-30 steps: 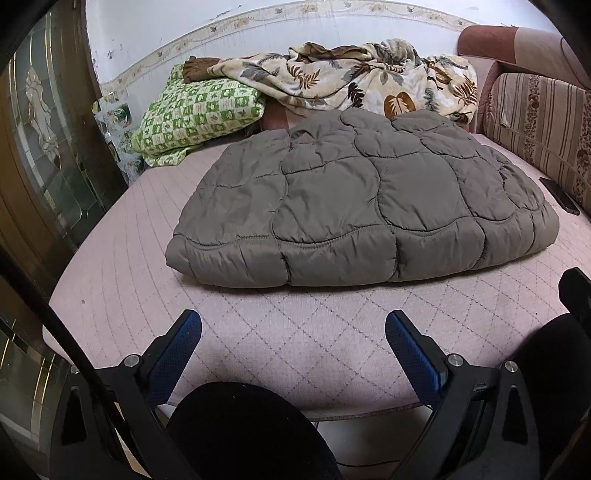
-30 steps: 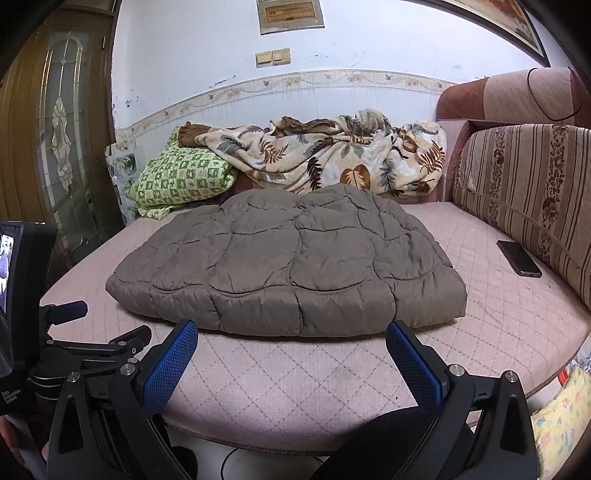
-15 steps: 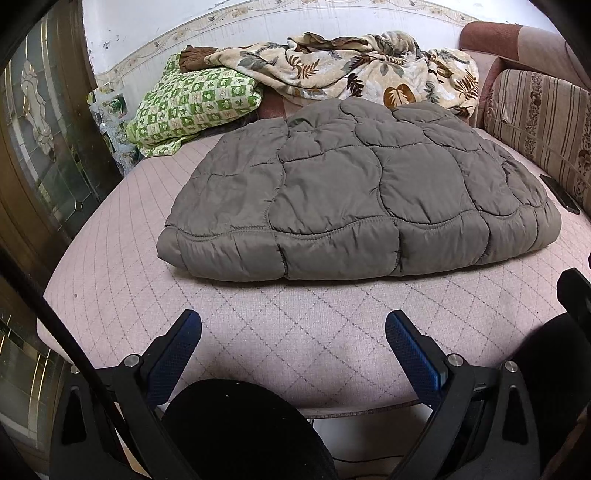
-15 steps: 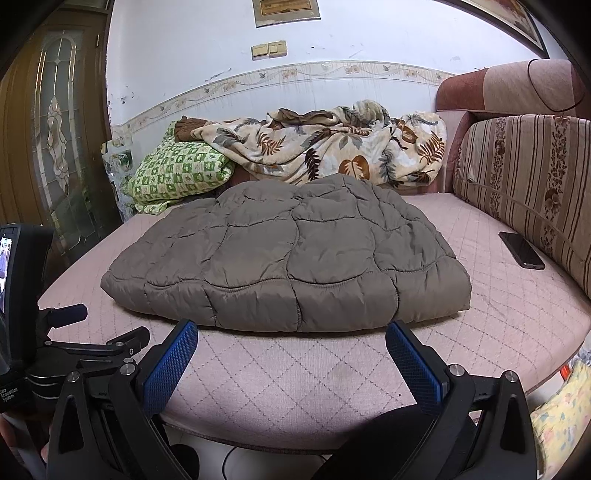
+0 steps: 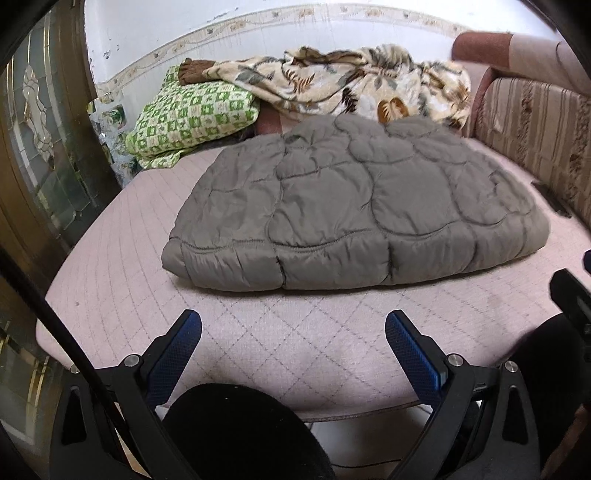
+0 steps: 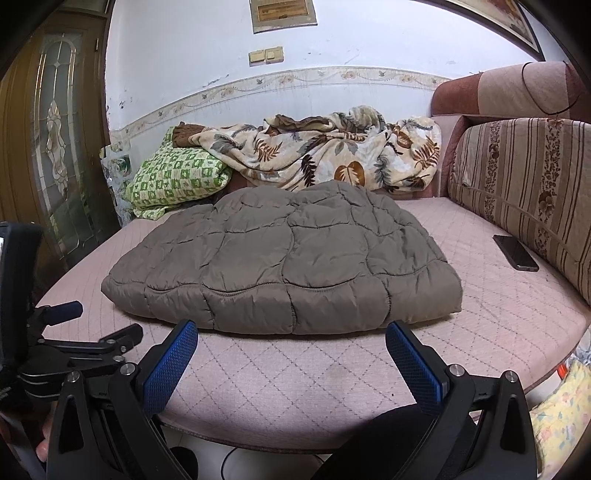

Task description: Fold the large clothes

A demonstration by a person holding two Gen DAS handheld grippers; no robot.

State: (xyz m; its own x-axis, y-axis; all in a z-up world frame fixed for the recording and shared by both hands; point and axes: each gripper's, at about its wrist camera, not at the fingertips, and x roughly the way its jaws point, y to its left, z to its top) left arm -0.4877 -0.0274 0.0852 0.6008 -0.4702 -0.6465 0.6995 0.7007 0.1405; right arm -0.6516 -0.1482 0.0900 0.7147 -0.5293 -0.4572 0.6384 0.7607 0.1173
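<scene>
A folded grey quilted jacket point(image 5: 354, 206) lies flat on the pink bed point(image 5: 122, 280), just ahead of both grippers. The left gripper point(image 5: 293, 326) and right gripper point(image 6: 291, 338) hover short of its near edge, jaws spread wide, holding nothing.

bare mattress point(image 6: 295, 373) strip before jacket point(image 6: 291, 266)

phone point(image 5: 554, 201) mostly cut off, wall frame point(image 6: 282, 14) cropped
</scene>
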